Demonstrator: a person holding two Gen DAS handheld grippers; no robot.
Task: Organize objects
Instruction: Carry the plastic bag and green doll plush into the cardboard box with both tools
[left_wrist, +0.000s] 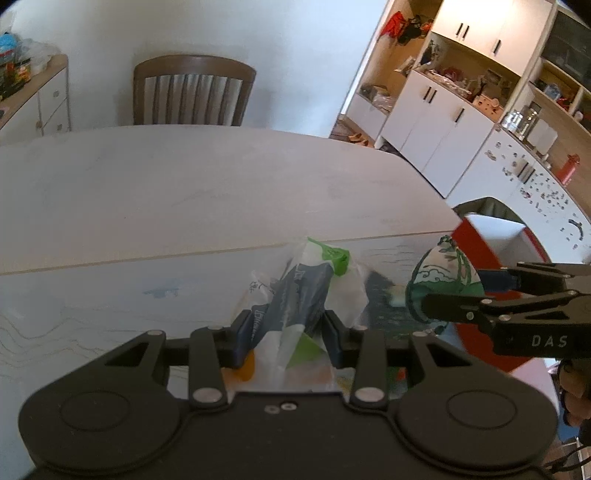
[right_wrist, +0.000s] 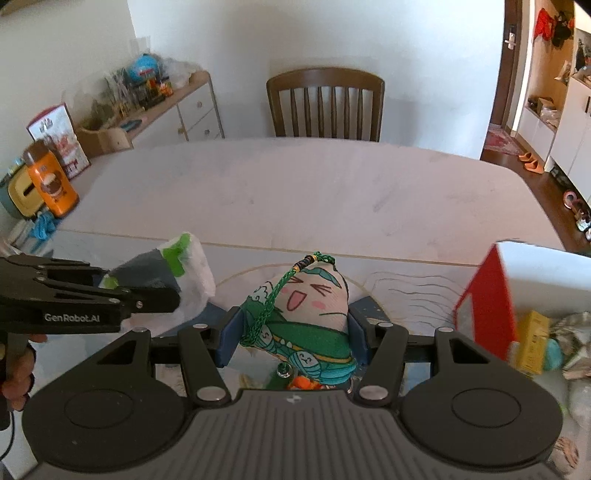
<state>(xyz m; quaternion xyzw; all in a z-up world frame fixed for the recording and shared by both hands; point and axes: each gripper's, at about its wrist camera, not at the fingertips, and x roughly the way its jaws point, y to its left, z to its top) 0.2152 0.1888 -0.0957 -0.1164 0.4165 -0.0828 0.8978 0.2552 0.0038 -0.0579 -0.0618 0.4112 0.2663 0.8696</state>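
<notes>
Lower part of the plastic packet (left_wrist: 295, 295) hidden behind the left gripper (left_wrist: 284, 332) body at the bottom centre of the left wrist view; print on its dark blue panel too blurred to read. Base of the plush toy (right_wrist: 306, 321) likewise cut off by the right gripper (right_wrist: 291, 332) housing at the bottom centre of the right wrist view. Contents of the red-and-white box (right_wrist: 491, 299) at the right edge only partly legible: a yellow carton and crumpled items, no more to be told.

Left gripper narrowed onto the packet, pads pressing its two sides, held above the table (left_wrist: 184, 192); in the right wrist view reaching in level from the left edge, gripped by a hand (right_wrist: 16, 373) at lower left. Right gripper clamped on the plush toy, blue pads against both flanks, green braided cord draped down its front; in the left wrist view entering level from the right edge, just beside the box.

"GenRobot.AI" readable on the left gripper's side; "DAS" on the right gripper's side, rest cut off.
</notes>
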